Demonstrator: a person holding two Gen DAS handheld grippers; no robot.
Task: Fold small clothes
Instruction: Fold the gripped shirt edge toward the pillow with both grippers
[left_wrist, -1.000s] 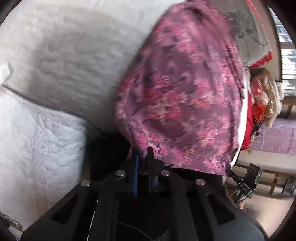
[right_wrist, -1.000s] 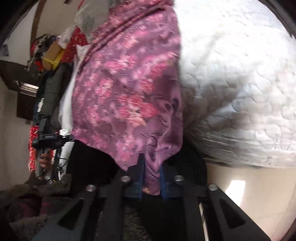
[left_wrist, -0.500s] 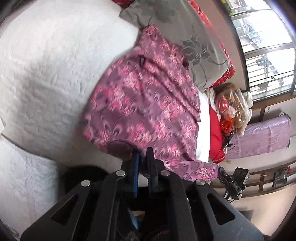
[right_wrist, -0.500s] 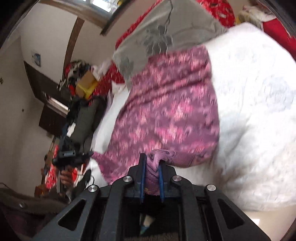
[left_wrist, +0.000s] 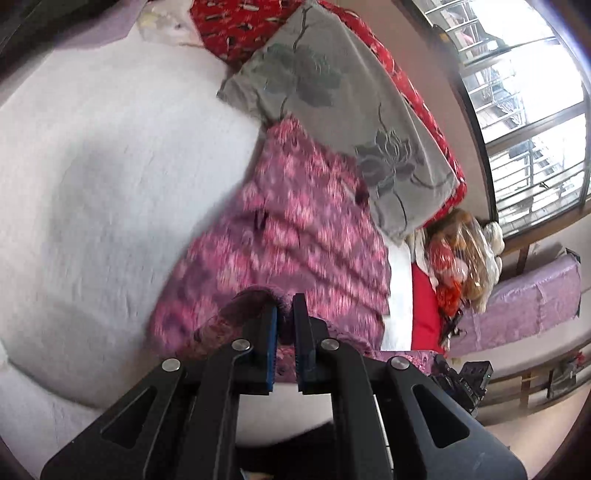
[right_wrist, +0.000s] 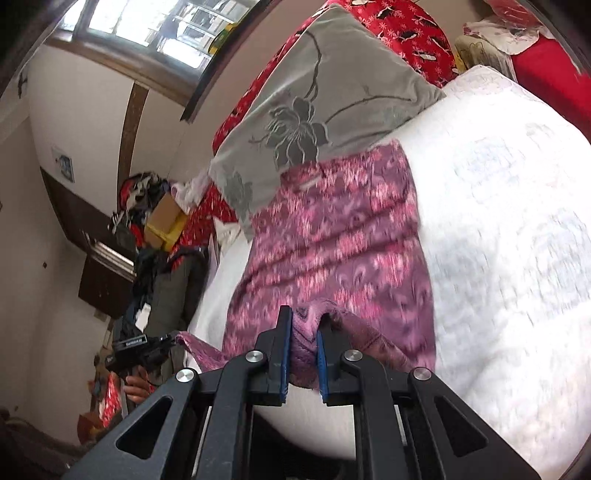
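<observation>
Down from hanging, the purple floral garment lies spread below the grey pillow, near corners pinched by left tongs and right tongs; folding looks barely begun.

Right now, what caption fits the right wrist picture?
Right gripper pinching a purple floral garment spread over the white quilt.

- The left gripper pinches the near hem of the purple floral garment, blue-padded jaws closed on a fold.
- The right gripper clamps the same hem further along, jaws nipping bunched cloth.
</observation>
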